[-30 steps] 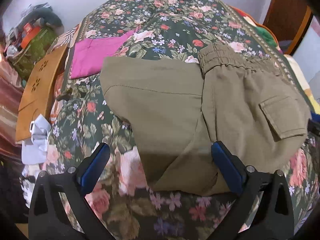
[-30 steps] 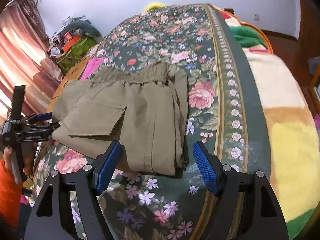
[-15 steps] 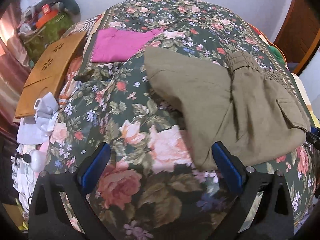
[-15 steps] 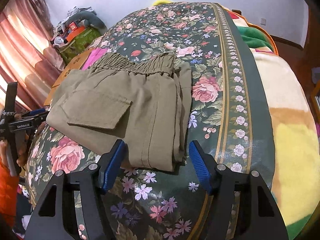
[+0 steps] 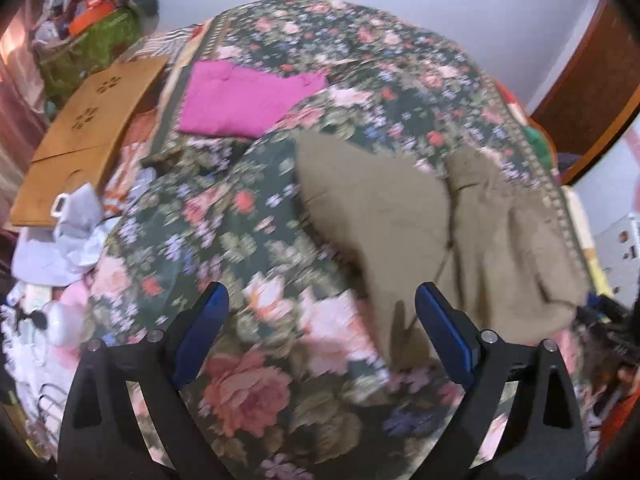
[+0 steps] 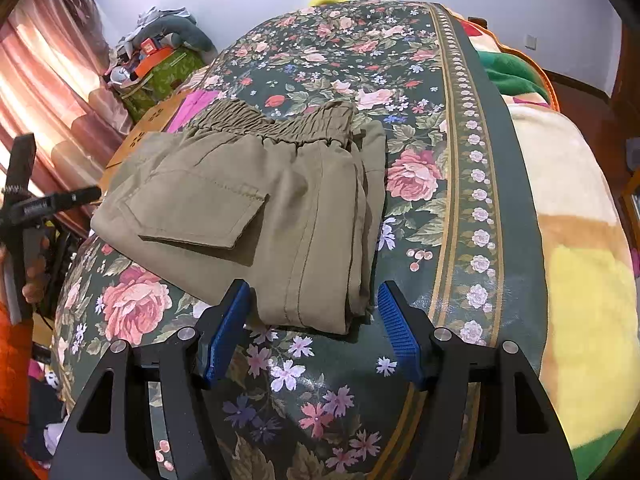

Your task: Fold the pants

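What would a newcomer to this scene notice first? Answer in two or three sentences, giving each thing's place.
The folded olive pants lie in the middle of the flowered bedspread, pocket flap up, waistband at the far end. A bright pink cloth lies farther back near the bed's edge. The right gripper hovers open at the pants' near edge.

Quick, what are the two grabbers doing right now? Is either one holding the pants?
Left gripper: open, holding nothing, jaws just closed slightly.
Right gripper: open, holding nothing; folded pants lie just beyond its fingertips.
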A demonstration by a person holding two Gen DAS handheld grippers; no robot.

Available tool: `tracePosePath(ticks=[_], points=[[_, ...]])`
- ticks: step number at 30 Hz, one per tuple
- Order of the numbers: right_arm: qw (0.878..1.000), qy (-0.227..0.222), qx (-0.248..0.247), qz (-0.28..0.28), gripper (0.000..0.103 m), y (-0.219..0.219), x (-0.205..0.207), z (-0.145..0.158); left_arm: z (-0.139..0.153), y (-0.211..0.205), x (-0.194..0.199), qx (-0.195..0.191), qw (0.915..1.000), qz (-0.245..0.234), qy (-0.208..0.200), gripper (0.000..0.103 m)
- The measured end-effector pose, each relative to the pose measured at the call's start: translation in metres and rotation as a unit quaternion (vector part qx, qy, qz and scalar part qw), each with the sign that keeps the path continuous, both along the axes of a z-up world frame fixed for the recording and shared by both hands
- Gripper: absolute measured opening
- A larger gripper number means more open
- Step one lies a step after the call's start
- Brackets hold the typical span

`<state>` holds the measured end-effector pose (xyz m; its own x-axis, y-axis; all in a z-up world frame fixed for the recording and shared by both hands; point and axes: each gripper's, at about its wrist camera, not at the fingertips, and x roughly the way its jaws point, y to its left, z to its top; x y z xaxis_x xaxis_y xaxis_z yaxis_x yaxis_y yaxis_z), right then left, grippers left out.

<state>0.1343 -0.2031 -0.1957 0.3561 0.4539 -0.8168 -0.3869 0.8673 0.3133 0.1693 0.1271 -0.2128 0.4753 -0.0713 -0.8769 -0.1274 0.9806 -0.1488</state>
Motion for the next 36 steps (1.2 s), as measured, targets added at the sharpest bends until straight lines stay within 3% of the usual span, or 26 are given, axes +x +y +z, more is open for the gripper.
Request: tracePosePath(ticks=[1,6,7,8,11,13,21,22,23,24,25,29,31,33,36], points=[[1.000,-0.002,-0.001,0.001,0.062,0.001,0.000,0.000,-0.002,-0.002,0.005,-0.011,0.9999,-0.005,0.002,0.095],[1.000,-0.009,-0.012,0.008,0.062,0.004,-0.002,-0.001,-0.036,-0.017,0.041,-0.045,0.9962,-0.040,0.063,0.066],[1.000,-0.008,-0.012,0.010,0.062,0.004,-0.002,-0.002,-0.042,-0.016,0.047,-0.057,0.9953,-0.039,0.068,0.066],[1.000,-0.006,-0.012,0.012,0.062,0.004,-0.001,-0.003,-0.042,-0.013,0.051,-0.064,0.9955,-0.035,0.060,0.062],[1.000,-0.004,-0.011,0.014,0.062,0.005,-0.001,-0.004,-0.038,-0.002,0.061,-0.081,0.9951,-0.029,0.049,0.034],[1.000,-0.003,-0.009,0.015,0.062,0.005,-0.001,-0.005,-0.039,0.008,0.069,-0.101,0.9934,-0.021,0.050,0.029],[1.000,-0.001,-0.004,0.019,0.062,0.004,0.001,-0.008,-0.030,0.038,0.087,-0.078,0.9960,0.027,0.034,0.027],[1.000,-0.001,-0.003,0.019,0.062,0.004,0.001,-0.008,-0.029,0.040,0.090,-0.060,0.9970,0.036,0.033,0.026],[1.000,-0.001,-0.003,0.019,0.062,0.004,0.001,-0.008,-0.026,0.042,0.094,-0.009,0.9981,0.050,0.034,0.023],[1.000,-0.002,-0.003,0.018,0.062,0.004,0.001,-0.008,-0.025,0.043,0.097,0.013,0.9978,0.054,0.037,0.021],[1.000,-0.002,-0.002,0.017,0.062,0.004,0.000,-0.008,-0.025,0.046,0.098,0.017,0.9974,0.057,0.040,0.021],[1.000,-0.003,0.002,0.015,0.062,0.002,-0.001,-0.009,-0.016,0.053,0.087,-0.036,0.9974,0.052,0.034,0.021],[1.000,-0.003,0.003,0.014,0.062,0.003,-0.001,-0.008,-0.012,0.045,0.078,-0.051,0.9975,0.037,0.031,0.029],[1.000,-0.004,0.002,0.013,0.062,0.003,-0.002,-0.008,-0.010,0.035,0.070,-0.051,0.9978,0.027,0.031,0.052],[1.000,-0.004,-0.001,0.011,0.063,0.003,-0.002,-0.005,-0.008,0.014,0.056,-0.040,0.9988,0.002,0.026,0.058]])
